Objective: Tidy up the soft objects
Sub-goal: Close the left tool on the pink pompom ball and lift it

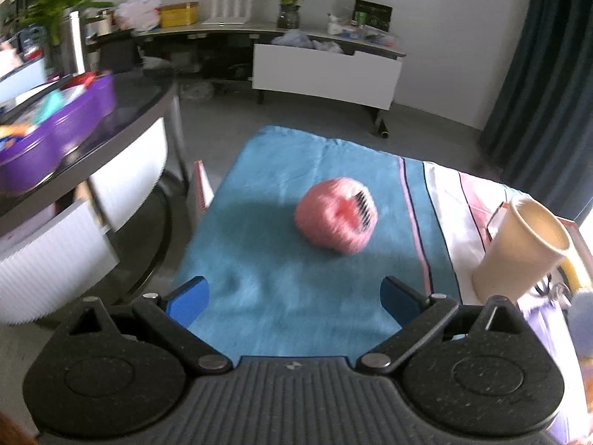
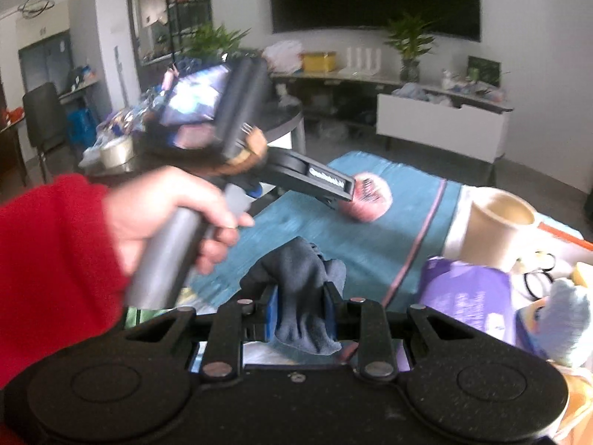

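Clamping right gripper (image 2: 300,313) fingers on a dark sock (image 2: 302,282), left gripper (image 1: 294,298) fingers apart, closing on pink ball (image 1: 335,215), risking nudging it away.

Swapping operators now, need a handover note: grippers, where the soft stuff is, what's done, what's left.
Right gripper: shut on a dark grey cloth, held above the near edge of the blue towel.
Left gripper: open, empty, aimed at the pink ball lying alone mid-towel.
Also on the surface: paper cup, purple pack, light blue plush at the right.
Done: cloth picked up.
Left: place the cloth, likely grab the ball next. No destination bin is obvious from these views.
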A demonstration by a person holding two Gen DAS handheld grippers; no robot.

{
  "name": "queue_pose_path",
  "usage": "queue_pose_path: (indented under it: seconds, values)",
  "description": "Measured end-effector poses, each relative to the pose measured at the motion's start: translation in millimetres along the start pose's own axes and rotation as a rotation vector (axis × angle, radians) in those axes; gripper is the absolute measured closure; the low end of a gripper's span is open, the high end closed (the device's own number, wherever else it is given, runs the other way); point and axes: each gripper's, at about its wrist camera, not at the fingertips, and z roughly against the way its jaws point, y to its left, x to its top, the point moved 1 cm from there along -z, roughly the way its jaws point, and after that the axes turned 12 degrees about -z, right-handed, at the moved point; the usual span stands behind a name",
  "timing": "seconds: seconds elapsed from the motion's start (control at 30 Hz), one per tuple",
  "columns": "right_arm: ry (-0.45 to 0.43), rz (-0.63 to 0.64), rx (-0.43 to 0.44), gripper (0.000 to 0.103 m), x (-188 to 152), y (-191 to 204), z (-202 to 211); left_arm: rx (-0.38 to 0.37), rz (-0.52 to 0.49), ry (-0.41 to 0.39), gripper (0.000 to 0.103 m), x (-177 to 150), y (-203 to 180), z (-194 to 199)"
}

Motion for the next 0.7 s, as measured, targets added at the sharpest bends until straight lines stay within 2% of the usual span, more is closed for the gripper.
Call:
queue_pose_path:
  seconds: [0.13,0.23,0.4,0.5,0.53,0.57,0.6,0.67,0.7]
  values:
    - [-0.025,-0.014,-0.024,0.071,5.6,-12.7,5.6,-0.009,-0.031,0.001,0.001,18.0,-13.8,-33.0]
    - [-0.041,-0.030,-0.033,0.071,7.6,-20.3,8.9,0.015,-0.068,0.002,0.001,28.3,-22.6,-57.7]
    - [-0.056,-0.051,-0.050,0.071,10.0,-32.5,10.7,0.023,-0.072,0.033,0.001,37.7,-26.5,-98.5]
    - [-0.062,-0.066,-0.062,0.071,11.8,-40.4,11.9,0.057,-0.082,0.049,0.006,39.0,-25.9,-117.2]
    - [-0.065,-0.071,-0.068,0.071,12.5,-42.9,12.1,0.052,-0.078,0.050,0.019,38.5,-24.1,-121.7]
    - [-0.069,-0.078,-0.074,0.071,13.0,-45.3,12.5,0.034,-0.067,0.044,0.037,38.5,-21.8,-125.1]
    - [-0.071,-0.082,-0.079,0.071,13.7,-47.3,13.5,0.011,-0.051,0.041,0.042,38.2,-19.5,-127.5]
    - [-0.078,-0.089,-0.100,0.071,14.9,-50.9,13.5,-0.056,-0.020,0.034,0.058,38.8,-16.7,-128.5]
    - [-0.082,-0.095,-0.106,0.071,15.0,-52.8,14.4,-0.069,-0.015,0.027,0.059,38.8,-17.1,-125.4]
